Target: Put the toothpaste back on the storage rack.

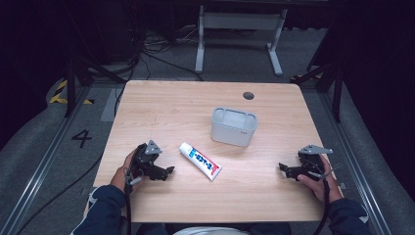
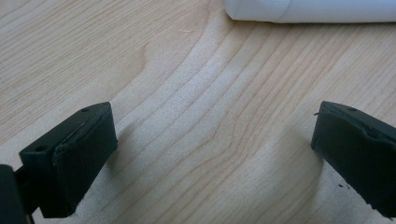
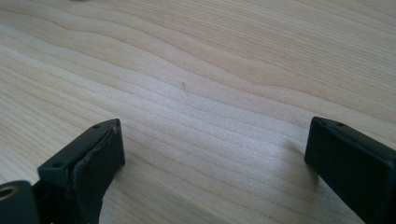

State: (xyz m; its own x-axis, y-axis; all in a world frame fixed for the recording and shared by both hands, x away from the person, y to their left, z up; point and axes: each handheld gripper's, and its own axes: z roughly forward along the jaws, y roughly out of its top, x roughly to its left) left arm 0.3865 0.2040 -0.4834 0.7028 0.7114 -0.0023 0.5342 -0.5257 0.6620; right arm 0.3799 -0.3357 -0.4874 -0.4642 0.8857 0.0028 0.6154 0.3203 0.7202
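Observation:
A white toothpaste tube (image 1: 199,160) with blue and red print lies flat near the table's middle, cap end toward the far left. A grey plastic holder (image 1: 234,126) stands upright just behind it. My left gripper (image 1: 168,171) rests low on the wood to the tube's left, pointing at it, open with bare wood between its pads. In the left gripper view (image 2: 212,154) the tube's white end (image 2: 308,10) lies across the top edge. My right gripper (image 1: 283,169) sits at the right, pointing left, also open over bare wood (image 3: 212,158).
The wooden table (image 1: 161,105) has a dark round hole (image 1: 248,95) at its far right. Beyond it stand a white desk frame (image 1: 240,29), cables on the floor and black stand legs on both sides. A sleeve and cable trail from each hand at the near edge.

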